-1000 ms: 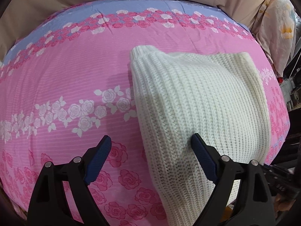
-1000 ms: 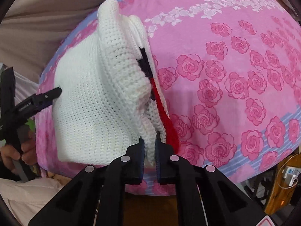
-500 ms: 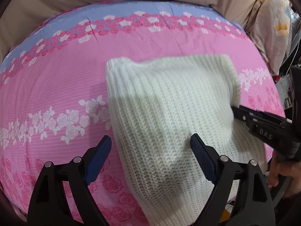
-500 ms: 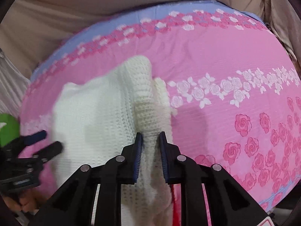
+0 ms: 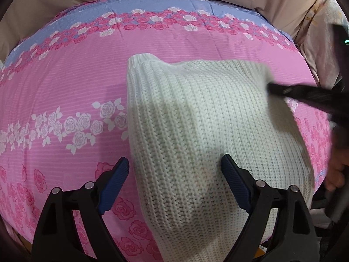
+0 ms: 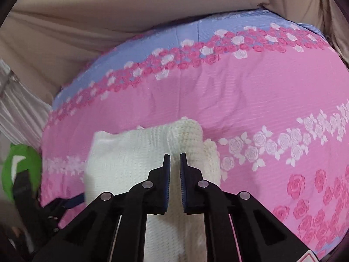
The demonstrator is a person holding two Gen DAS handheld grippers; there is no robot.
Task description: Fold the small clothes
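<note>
Across the frame lay a pink rose-print bedsheet [image 5: 65, 83]; right tool [image 6: 174, 161] clenched the ribbed white sweater [image 5: 196, 120]; left tool [image 5: 174, 174] stood released.

cream ribbed knit sweater [image 5: 196, 126] on a pink bedsheet [image 5: 65, 83] with rose print and blue band.

Left gripper [image 5: 174, 181] spread wide; right gripper [image 6: 174, 174] pinched nearly closed, both reaching forward.
</note>
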